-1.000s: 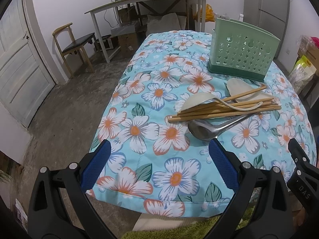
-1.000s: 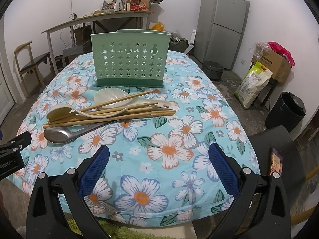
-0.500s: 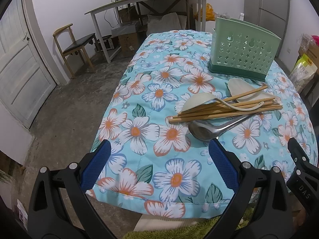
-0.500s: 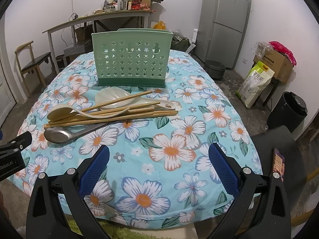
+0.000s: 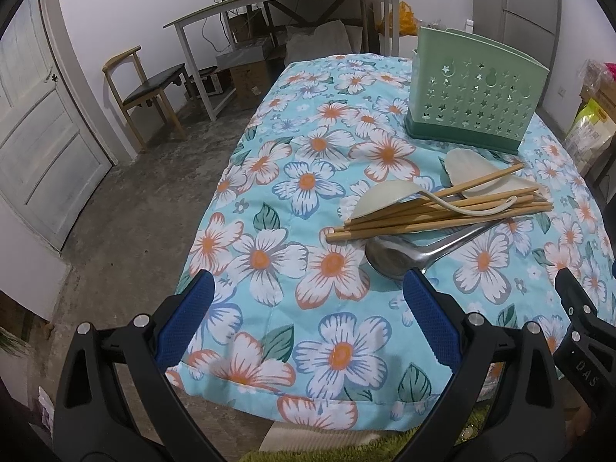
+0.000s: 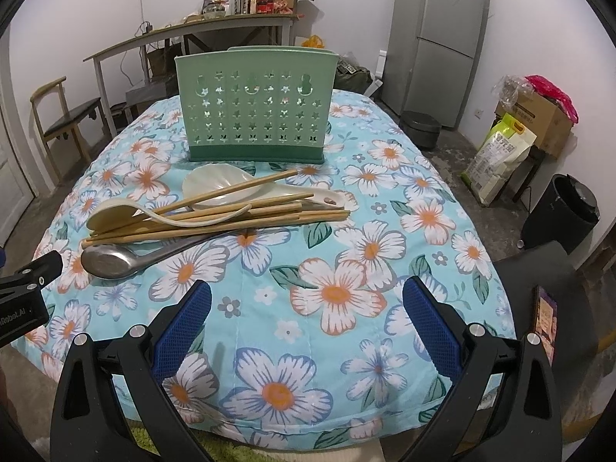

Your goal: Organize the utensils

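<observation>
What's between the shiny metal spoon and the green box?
In the right wrist view, the chopsticks and two white spoons lie between the metal spoon and the green holder.

A pale green perforated utensil holder (image 6: pixel 254 115) with a darker green base stands upright at twelve o'clock on the floral tablecloth. Just before it lies a heap: bamboo chopsticks (image 6: pixel 215 219) strewn lengthwise over two cream ceramic spoons (image 6: pixel 219 184), bowls toward nine o'clock. A stainless steel spoon (image 6: pixel 115 261) lies nearest, bowl up at eight o'clock.
</observation>
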